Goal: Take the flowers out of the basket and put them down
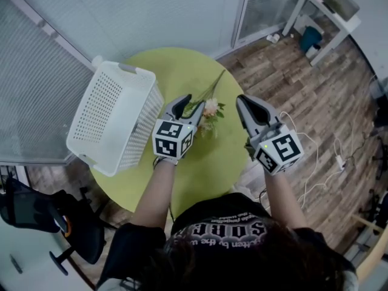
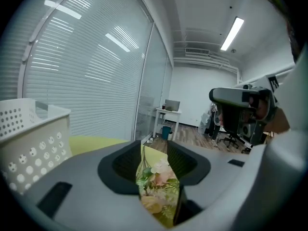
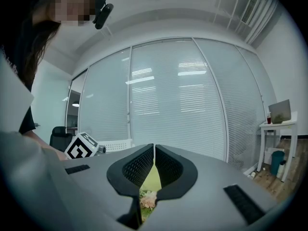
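As flowers (image 1: 210, 109) lie at three o'clock from the basket (image 1: 115, 111), the released left tool (image 1: 191, 103) should rise cleanly off the stems, right tool (image 1: 242, 100) clenched empty.

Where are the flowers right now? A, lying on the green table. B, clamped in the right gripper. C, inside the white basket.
A: the flowers lie on the green table, outside the white basket, under the open left gripper.

Black T-shirt (image 1: 227, 220) with pale lettering, grey left hand-held gripper (image 1: 194, 102), grey right hand-held gripper (image 1: 241, 99), black-and-white marker cubes (image 1: 173, 138)
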Demonstrator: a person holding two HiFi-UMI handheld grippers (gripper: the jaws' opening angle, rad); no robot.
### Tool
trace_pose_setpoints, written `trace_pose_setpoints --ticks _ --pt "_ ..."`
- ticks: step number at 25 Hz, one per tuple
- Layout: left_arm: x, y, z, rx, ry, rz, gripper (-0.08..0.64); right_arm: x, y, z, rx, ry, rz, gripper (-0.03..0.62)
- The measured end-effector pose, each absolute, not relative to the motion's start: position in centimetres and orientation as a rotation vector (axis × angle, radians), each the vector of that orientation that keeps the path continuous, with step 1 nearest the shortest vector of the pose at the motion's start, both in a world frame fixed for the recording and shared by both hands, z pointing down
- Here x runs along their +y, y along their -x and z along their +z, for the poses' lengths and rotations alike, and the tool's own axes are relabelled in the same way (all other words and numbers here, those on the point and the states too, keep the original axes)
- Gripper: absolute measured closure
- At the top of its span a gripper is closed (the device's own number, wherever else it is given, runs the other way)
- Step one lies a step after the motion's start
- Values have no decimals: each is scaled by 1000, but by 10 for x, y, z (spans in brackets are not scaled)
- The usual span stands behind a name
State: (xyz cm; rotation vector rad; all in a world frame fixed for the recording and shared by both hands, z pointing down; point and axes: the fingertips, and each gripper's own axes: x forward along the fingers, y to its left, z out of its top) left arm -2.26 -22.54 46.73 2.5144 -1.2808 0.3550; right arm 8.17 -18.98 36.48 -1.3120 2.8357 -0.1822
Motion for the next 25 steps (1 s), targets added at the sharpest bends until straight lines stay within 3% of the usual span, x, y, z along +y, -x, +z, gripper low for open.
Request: trace_pose_setpoints --ticks 10,25 --pt "-196 9 388 -1322 -2718 250 555 -188 -78 357 2836 1289 -149 561" --pt "-169 0 343 -1329 -2707 177 557 -185 -73 341 2857 1248 -95 561"
